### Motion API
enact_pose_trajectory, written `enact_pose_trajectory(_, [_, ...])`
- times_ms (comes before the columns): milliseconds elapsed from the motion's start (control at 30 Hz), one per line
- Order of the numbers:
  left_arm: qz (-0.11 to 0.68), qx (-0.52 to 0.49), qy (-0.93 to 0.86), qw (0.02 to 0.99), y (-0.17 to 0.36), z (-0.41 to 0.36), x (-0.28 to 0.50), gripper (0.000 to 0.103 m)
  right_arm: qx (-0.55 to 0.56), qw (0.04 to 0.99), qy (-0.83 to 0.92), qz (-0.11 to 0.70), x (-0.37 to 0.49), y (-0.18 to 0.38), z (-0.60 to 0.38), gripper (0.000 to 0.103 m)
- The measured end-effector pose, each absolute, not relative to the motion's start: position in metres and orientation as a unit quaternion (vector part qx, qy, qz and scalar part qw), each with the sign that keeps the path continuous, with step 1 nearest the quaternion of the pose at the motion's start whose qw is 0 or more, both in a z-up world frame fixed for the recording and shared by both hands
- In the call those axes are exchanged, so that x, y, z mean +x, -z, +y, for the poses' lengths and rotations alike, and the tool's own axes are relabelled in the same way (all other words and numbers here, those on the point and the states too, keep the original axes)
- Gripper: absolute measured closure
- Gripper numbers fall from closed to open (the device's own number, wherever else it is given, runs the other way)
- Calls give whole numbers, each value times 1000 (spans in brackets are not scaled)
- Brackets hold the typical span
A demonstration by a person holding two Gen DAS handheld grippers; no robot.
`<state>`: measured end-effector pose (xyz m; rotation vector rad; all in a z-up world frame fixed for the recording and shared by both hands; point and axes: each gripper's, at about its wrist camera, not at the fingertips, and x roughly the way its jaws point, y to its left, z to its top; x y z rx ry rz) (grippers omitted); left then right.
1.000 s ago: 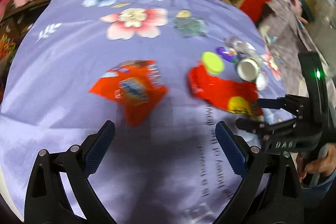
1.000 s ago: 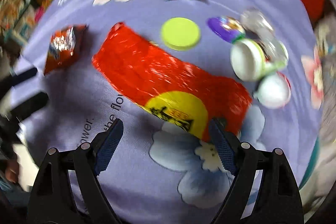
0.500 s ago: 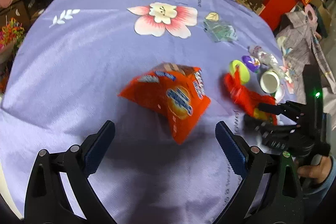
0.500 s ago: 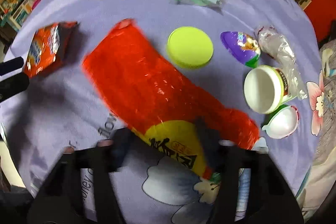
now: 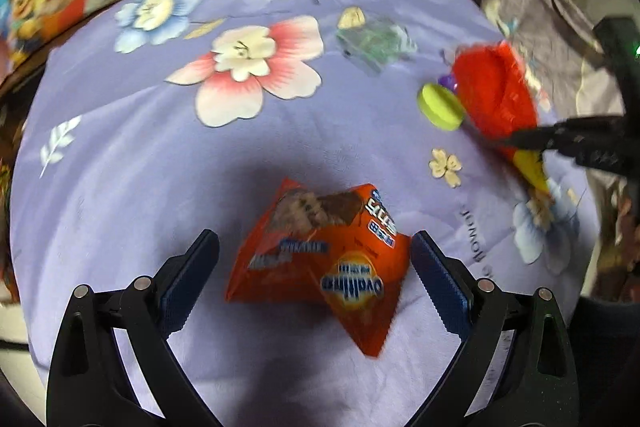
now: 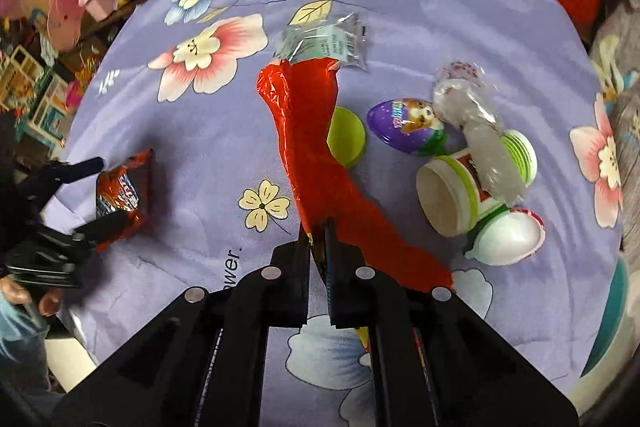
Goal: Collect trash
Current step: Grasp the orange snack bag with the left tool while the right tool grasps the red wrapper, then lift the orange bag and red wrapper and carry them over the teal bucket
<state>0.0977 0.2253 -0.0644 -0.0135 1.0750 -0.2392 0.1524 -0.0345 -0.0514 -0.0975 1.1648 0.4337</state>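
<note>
Now right tool [image 6: 317,231] pinches crumpled red wrapper [image 6: 308,131]; left tool [image 5: 314,259] gapes around orange packet [image 5: 320,267].

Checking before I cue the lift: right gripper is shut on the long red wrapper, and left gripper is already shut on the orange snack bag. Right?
Not quite. The left gripper is open, its fingers either side of the orange snack bag, as the left wrist view shows. The right gripper is indeed shut on the long red wrapper.

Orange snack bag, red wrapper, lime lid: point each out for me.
orange snack bag [image 5: 320,267], left wrist view, on its printed front.
red wrapper [image 6: 312,131], right wrist view, on its crinkled middle.
lime lid [image 6: 347,137], right wrist view, on its exposed top.
</note>
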Motion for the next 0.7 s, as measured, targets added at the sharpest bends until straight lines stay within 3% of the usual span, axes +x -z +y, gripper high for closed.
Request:
enact_pose_trajectory(100, [521,6,129,844,74,218,103,9,-32,809,-201,551,155,52,-37,96])
enact_pose_trajectory(200, [529,16,134,838,81,210,101,47,-18,808,-200,555,152,55,-45,96])
enact_pose_trajectory(267, [527,15,120,841,82,209,99,56,-6,809,-198,553,152,55,-51,96])
enact_pose_trajectory(300, [527,9,118,841,81,209,98,67,0,811,-197,552,153,53,-55,96])
enact_pose_trajectory(400, [521,-5,103,847,72,208,93,76,16,817,-197,542,151,46,-64,97])
enact_pose_trajectory(700, [494,-24,108,863,36,182,86,76,63,838,-196,505,143,12,-101,98])
